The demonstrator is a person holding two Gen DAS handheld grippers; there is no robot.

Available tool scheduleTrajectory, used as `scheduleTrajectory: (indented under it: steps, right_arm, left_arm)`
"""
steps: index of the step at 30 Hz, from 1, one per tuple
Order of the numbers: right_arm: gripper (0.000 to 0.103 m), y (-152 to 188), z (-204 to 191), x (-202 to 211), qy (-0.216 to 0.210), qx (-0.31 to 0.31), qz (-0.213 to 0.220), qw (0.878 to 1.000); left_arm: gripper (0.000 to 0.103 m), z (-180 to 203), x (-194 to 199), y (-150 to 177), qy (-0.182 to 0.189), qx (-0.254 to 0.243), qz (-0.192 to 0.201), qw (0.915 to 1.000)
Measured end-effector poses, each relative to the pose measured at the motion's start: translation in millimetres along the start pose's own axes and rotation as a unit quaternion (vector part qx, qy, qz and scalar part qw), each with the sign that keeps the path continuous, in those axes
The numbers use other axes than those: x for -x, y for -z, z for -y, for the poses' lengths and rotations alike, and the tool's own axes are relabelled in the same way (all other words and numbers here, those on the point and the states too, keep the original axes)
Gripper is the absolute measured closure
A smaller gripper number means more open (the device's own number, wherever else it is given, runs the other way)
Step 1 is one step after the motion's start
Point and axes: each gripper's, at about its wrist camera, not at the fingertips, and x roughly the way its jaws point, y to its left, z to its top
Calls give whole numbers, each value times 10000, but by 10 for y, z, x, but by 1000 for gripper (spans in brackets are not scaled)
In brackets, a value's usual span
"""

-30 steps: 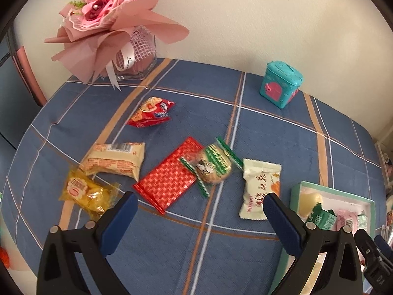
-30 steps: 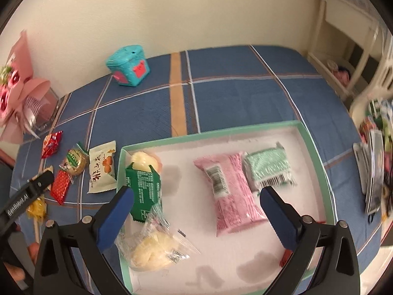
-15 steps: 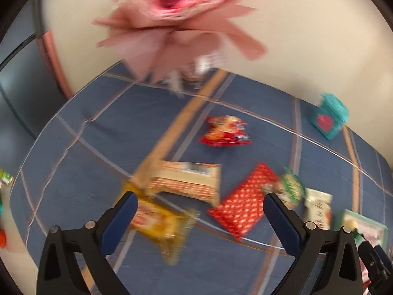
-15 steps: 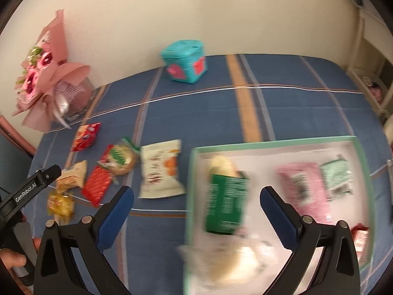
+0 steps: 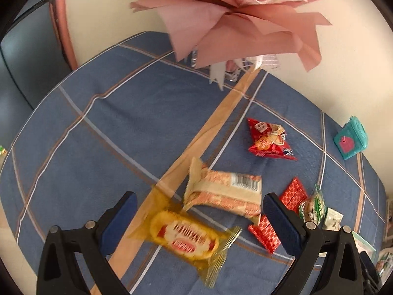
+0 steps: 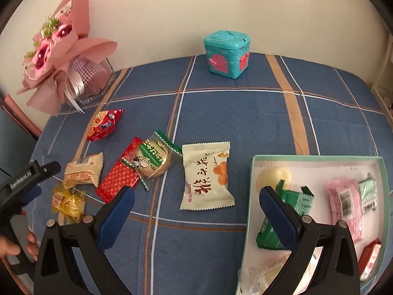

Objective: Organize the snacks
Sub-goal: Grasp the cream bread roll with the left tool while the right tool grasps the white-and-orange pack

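Loose snacks lie on the blue plaid cloth. My left gripper [image 5: 199, 216] is open and hangs low over a yellow packet [image 5: 186, 241], which sits between its fingers, untouched. Just beyond lies a beige wafer pack [image 5: 226, 194], then a red checked bar [image 5: 294, 191] and a red cracker bag [image 5: 269, 140]. My right gripper [image 6: 196, 211] is open and empty above a white packet with orange print [image 6: 207, 174]. A green-and-white cookie [image 6: 152, 157] lies to the left of that packet. The mint-rimmed tray [image 6: 253, 196] at the right holds a green pack [image 6: 294, 204], a pink pack [image 6: 343, 204] and several others.
A pink bouquet [image 6: 61, 56] in a clear vase stands at the back left, overhanging the cloth in the left wrist view. A teal toy box [image 6: 227, 52] sits at the back by the wall. A hand [image 6: 9, 245] holds the left gripper at the table's left edge.
The left gripper swung left and dropped toward the yellow packet and wafer pack. The right gripper swung left from over the tray to over the white packet. Both stayed open.
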Motion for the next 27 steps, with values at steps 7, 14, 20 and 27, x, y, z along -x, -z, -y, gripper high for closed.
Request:
scheduleTrajectory:
  steps: [7, 14, 20, 27]
  right_arm:
    - [21, -84, -10, -255, 112, 79, -136, 9998]
    - [30, -140, 56, -489, 144, 16, -293, 9995]
    - [38, -146, 62, -650, 138, 16, -409, 9991]
    - [43, -99, 43, -766, 263, 97, -544, 9981]
  left_arm:
    - [1, 262, -243, -110, 36, -555, -8, 9985]
    - [1, 339, -522, -144, -24, -760, -257, 9968]
    - [9, 363, -715, -90, 56, -776, -466, 9959]
    - [16, 349, -767, -45, 56, -790, -441, 9959]
